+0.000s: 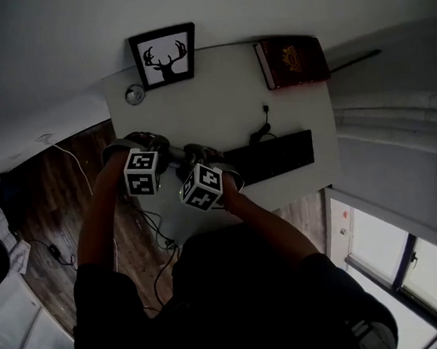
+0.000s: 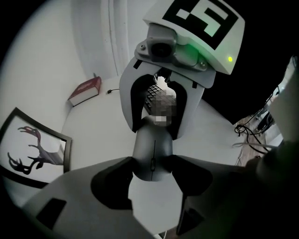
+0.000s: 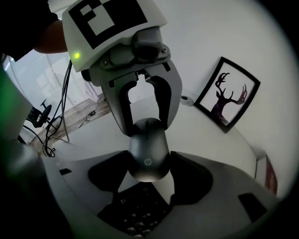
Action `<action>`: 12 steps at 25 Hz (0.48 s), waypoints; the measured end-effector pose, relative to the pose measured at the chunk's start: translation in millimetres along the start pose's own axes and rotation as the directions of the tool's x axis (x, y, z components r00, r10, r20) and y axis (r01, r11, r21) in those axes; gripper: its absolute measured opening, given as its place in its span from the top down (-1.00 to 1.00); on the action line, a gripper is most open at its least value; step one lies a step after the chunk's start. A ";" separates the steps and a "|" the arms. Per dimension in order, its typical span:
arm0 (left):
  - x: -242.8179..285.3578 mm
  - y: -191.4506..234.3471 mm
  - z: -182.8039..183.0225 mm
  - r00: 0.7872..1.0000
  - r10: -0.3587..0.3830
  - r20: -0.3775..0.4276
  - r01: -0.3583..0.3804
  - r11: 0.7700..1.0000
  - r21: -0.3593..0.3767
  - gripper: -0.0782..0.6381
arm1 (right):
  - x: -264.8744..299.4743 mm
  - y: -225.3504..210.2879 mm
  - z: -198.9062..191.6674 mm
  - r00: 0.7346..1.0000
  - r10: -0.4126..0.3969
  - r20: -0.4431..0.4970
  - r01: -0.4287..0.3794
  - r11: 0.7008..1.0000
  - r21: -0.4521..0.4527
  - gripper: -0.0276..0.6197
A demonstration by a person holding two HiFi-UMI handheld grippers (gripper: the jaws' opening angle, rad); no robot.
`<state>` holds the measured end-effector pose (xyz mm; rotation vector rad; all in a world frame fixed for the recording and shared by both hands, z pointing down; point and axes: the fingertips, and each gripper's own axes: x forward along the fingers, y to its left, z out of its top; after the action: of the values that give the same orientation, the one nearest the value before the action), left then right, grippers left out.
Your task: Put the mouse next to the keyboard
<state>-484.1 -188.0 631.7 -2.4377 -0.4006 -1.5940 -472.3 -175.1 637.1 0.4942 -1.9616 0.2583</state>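
A dark grey mouse (image 2: 153, 149) sits between both grippers over the white table (image 1: 219, 94), just left of the black keyboard (image 1: 274, 157). My left gripper (image 2: 154, 165) is shut on its narrow front end, where the scroll wheel shows. My right gripper (image 3: 148, 161) is shut on its wide rear end with the logo, and the keyboard's end (image 3: 138, 210) lies under its jaws. The two grippers face each other tip to tip. In the head view their marker cubes hide the mouse. I cannot tell whether the mouse rests on the table or hangs just above it.
A framed deer picture (image 1: 164, 55) and a small round object (image 1: 135, 94) stand at the table's far left. A red book (image 1: 292, 61) lies at the far right. A cable (image 1: 262, 132) runs from the keyboard. Loose cables lie on the wooden floor (image 1: 159, 236).
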 end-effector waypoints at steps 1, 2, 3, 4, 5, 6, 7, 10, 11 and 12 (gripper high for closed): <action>-2.8 -1.2 3.9 1.000 0.012 -0.002 -0.012 1.000 0.002 0.04 | -4.1 1.0 -0.4 1.000 -0.009 0.006 0.009 1.000 -0.006 0.00; -4.9 -3.6 7.6 1.000 0.019 -0.006 -0.019 1.000 0.005 0.04 | -8.3 3.1 -1.6 1.000 -0.016 0.012 0.016 1.000 -0.009 0.00; -6.5 -6.5 11.8 1.000 0.022 -0.011 -0.022 1.000 0.008 0.04 | -12.5 5.4 -3.7 1.000 -0.021 0.017 0.021 1.000 -0.009 0.00; -7.7 -8.9 16.8 1.000 0.025 -0.015 -0.025 1.000 0.012 0.04 | -16.8 6.9 -6.6 0.999 -0.025 0.020 0.026 1.000 -0.008 0.00; -8.7 -10.1 22.5 0.999 0.028 -0.018 -0.028 0.999 0.017 0.04 | -21.4 7.2 -9.9 0.999 -0.030 0.023 0.030 1.000 -0.008 0.00; -9.8 -10.3 28.6 0.999 0.033 -0.022 -0.033 0.999 0.022 0.04 | -26.1 6.6 -13.1 0.999 -0.036 0.027 0.036 0.999 -0.007 0.00; -11.1 -9.8 34.6 0.999 0.039 -0.025 -0.038 0.999 0.029 0.04 | -30.8 5.4 -16.0 0.999 -0.043 0.033 0.043 0.999 -0.005 0.00; -12.1 -7.5 50.9 0.998 0.053 -0.039 -0.051 0.997 0.052 0.04 | -43.8 1.2 -25.4 0.996 -0.068 0.054 0.068 0.998 0.002 0.00; -10.7 -7.6 57.4 0.998 0.053 -0.043 -0.050 0.997 0.060 0.04 | -48.0 0.5 -30.6 0.995 -0.073 0.060 0.073 0.997 0.007 0.00; -8.5 -8.3 65.1 0.998 0.050 -0.048 -0.047 0.997 0.068 0.04 | -52.2 0.5 -37.3 0.995 -0.076 0.065 0.076 0.997 0.014 0.00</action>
<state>-433.9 -160.8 598.2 -2.3361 -0.3767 -1.5917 -423.0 -148.2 606.0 0.5901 -2.0006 0.2075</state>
